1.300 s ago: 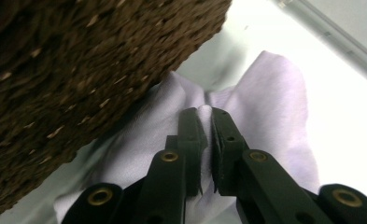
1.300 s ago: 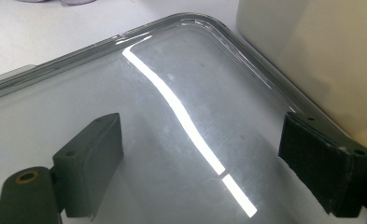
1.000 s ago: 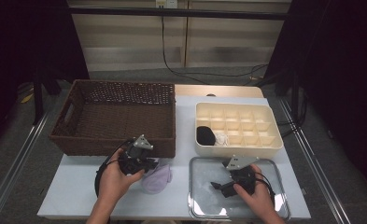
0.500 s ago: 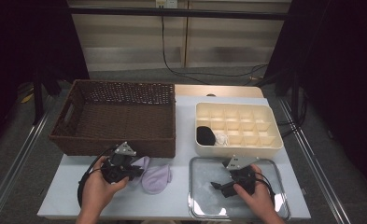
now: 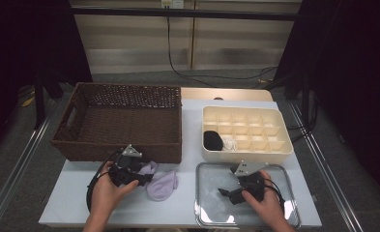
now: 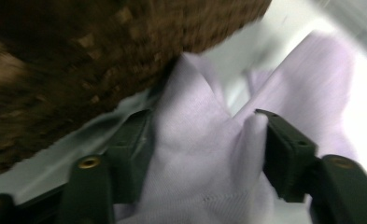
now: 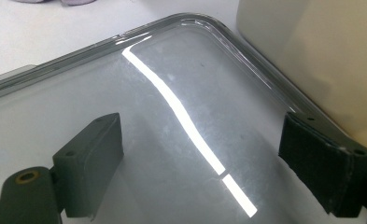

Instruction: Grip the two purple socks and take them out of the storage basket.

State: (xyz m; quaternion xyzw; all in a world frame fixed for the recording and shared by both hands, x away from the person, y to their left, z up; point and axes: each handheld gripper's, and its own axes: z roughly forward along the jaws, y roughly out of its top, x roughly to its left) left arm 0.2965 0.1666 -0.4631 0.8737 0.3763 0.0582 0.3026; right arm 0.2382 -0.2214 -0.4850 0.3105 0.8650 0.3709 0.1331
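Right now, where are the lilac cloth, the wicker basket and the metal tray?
lilac cloth (image 5: 162,185): high view, on its rounded end lying on the table.
wicker basket (image 5: 124,149): high view, on its near woven wall.
metal tray (image 7: 204,21): right gripper view, on its curved far rim.

Brown wicker basket (image 5: 120,121) set at table's (image 5: 192,145) left rear. Cream compartment box (image 5: 245,133) placed at right rear; black item (image 5: 212,140) and white item (image 5: 229,143) held in its front-left cells. Cable (image 5: 197,75) seen on floor behind.
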